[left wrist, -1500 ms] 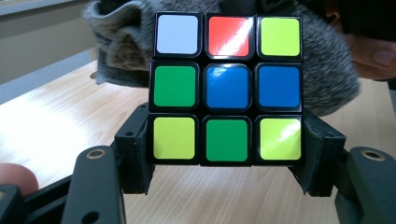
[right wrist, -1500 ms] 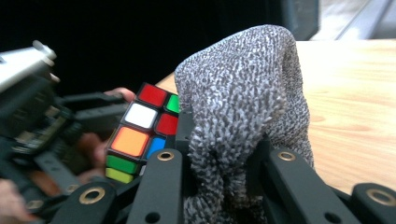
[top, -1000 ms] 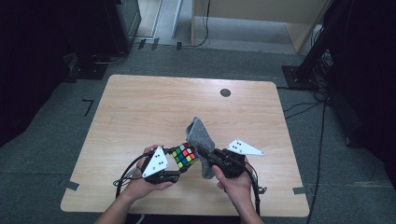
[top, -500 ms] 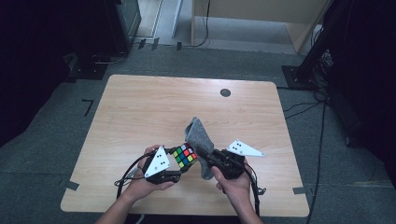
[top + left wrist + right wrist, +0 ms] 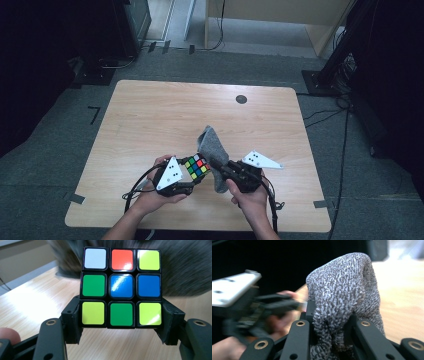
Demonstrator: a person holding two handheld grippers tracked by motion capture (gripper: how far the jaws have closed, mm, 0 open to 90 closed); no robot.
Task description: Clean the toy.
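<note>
A colour puzzle cube (image 5: 121,288) with mixed stickers sits between the two black jaws of my left gripper (image 5: 121,320), which press on its bottom row from both sides. From above, the cube (image 5: 197,167) is held just over the table's near middle. My right gripper (image 5: 332,327) is shut on a bunched grey knit cloth (image 5: 344,295). That cloth (image 5: 212,147) stands up beside the cube's right face, and I cannot tell whether it touches it. The right gripper (image 5: 227,167) is close to the cube's right.
The wooden table (image 5: 165,115) carries a small dark round mark (image 5: 241,99) near its far edge. Cables trail from both grippers off the near edge. Dark equipment and a wooden cabinet (image 5: 280,20) stand on the floor beyond.
</note>
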